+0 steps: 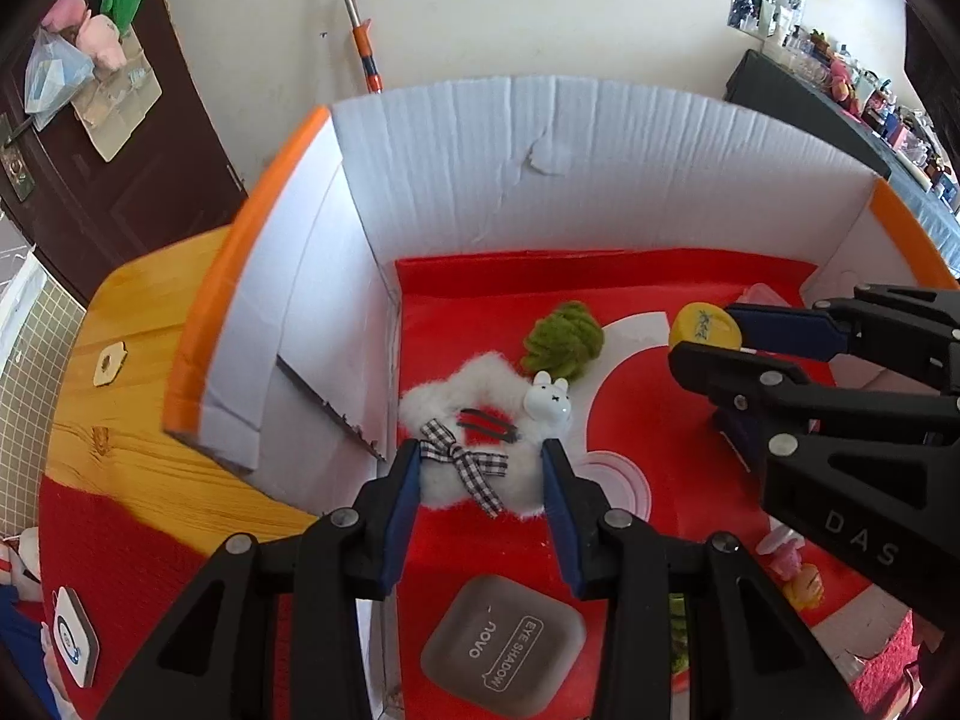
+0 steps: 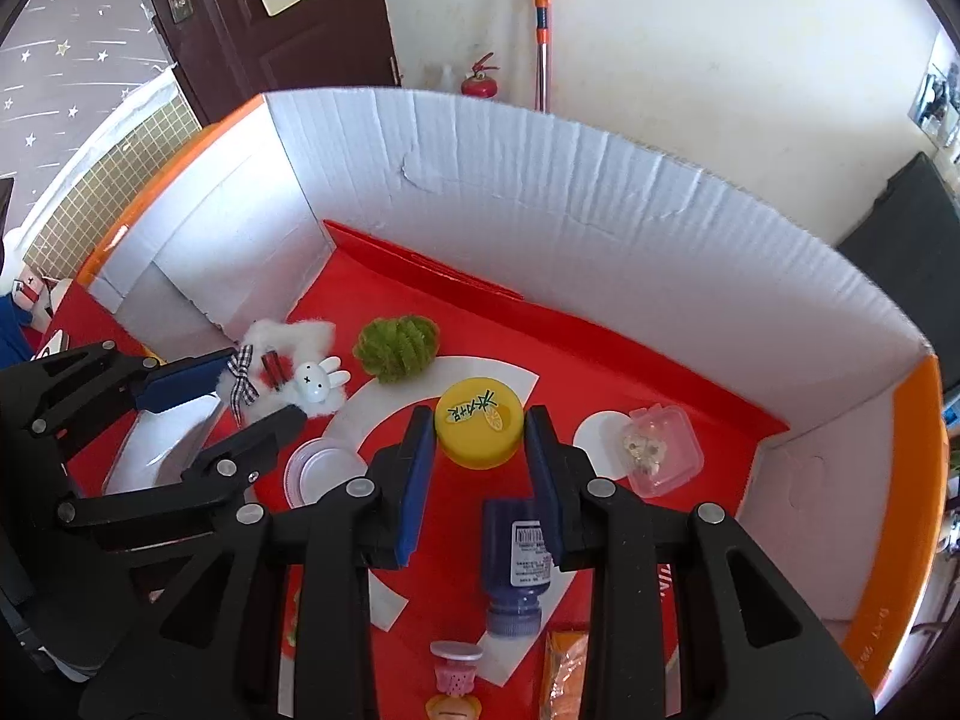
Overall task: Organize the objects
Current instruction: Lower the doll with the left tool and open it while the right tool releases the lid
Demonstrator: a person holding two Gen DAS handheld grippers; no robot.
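Left tongs point(image 1: 480, 468) set astride a white fluffy hair clip point(image 1: 474, 450), pads at its two sides, grip or mere touch impossible to tell. Right tongs point(image 2: 480, 438) parted either side of a yellow round tin point(image 2: 478, 429), small gaps showing. Around both, a white cardboard box point(image 2: 540, 192) with red floor; beyond the clip, a green woolly ball point(image 1: 561, 342); near the tin, a clear plastic case point(image 2: 660, 450).
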